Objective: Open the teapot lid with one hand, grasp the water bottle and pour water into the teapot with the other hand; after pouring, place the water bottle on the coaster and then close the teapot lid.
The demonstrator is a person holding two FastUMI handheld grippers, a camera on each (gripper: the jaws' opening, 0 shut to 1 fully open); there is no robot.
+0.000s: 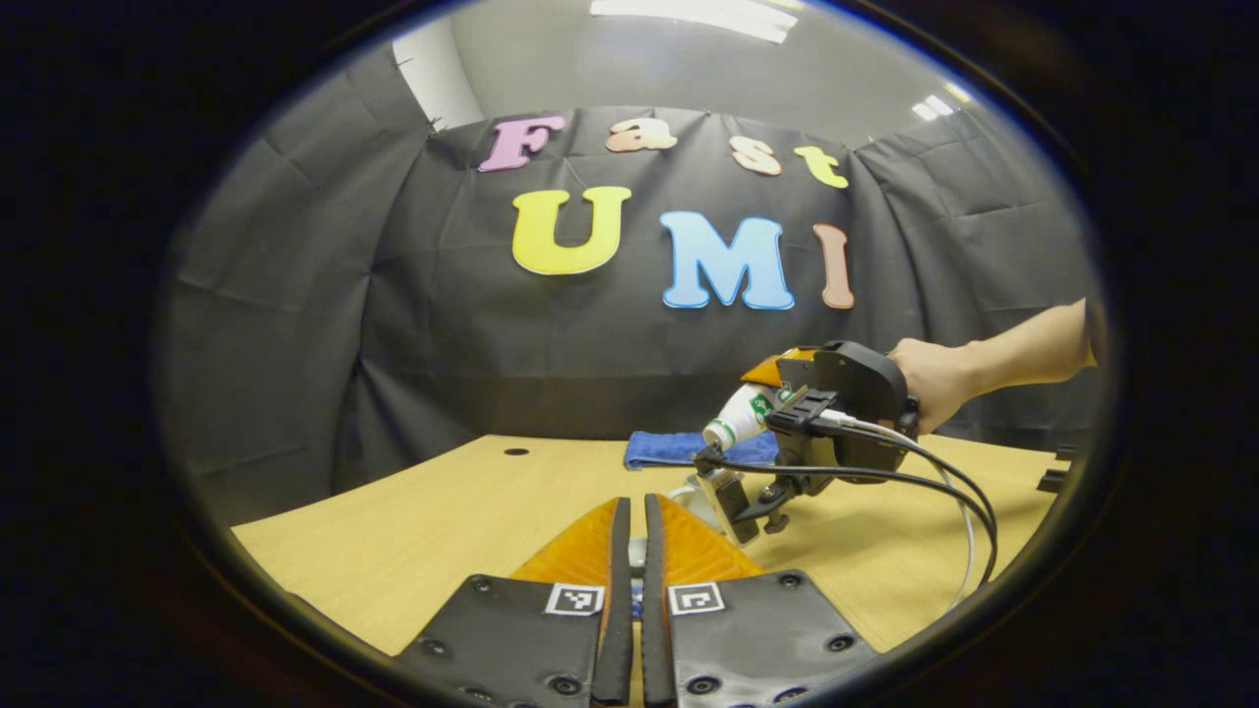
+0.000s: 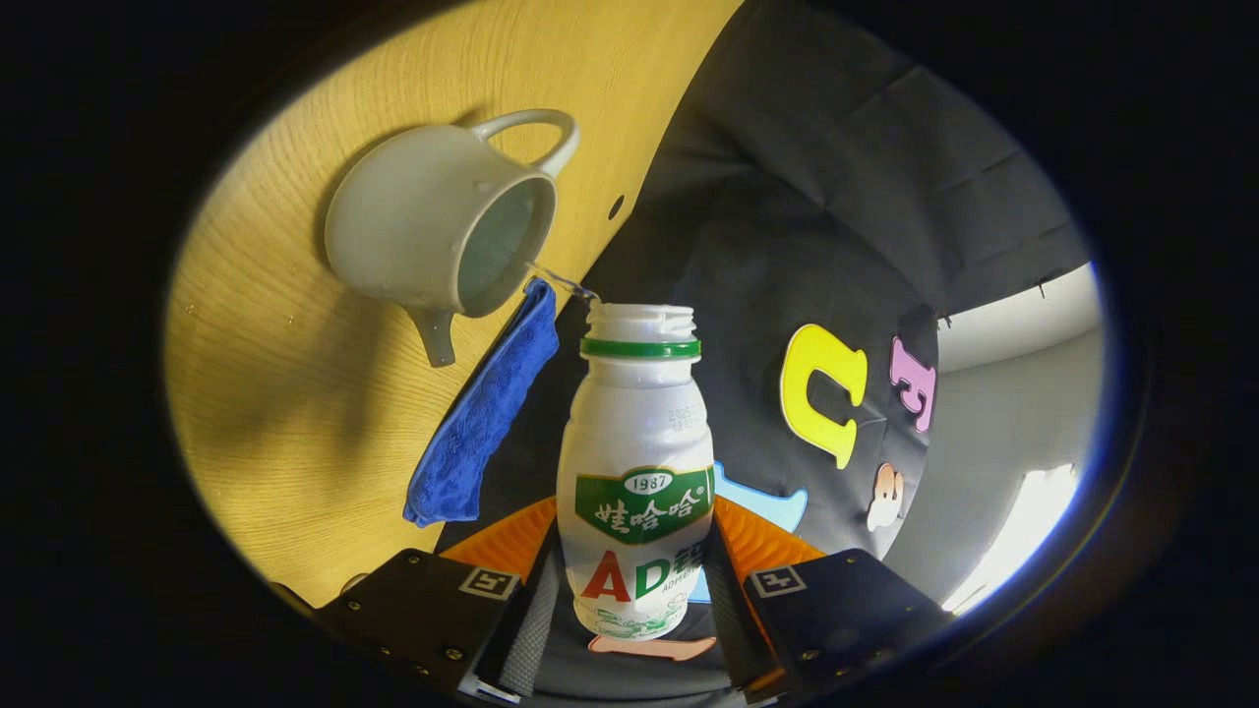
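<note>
The right gripper (image 2: 634,590) has its fingers clamped on the water bottle (image 2: 637,462), tipped so a thin stream runs from its mouth into the open teapot (image 2: 433,221) on the counter (image 2: 285,423), just beside the blue cloth (image 2: 482,413). The left gripper (image 1: 630,551) has its fingers nearly closed; whether they pinch the lid I cannot tell. Judging by the thin stream, hold the tilt steady with the mouth over the teapot's opening.

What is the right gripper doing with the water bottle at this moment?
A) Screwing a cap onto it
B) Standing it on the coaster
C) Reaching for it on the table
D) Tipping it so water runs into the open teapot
D: in the right gripper view the water bottle, clamped between the jaws, sends a thin stream from its uncapped mouth into the lidless teapot.
</note>
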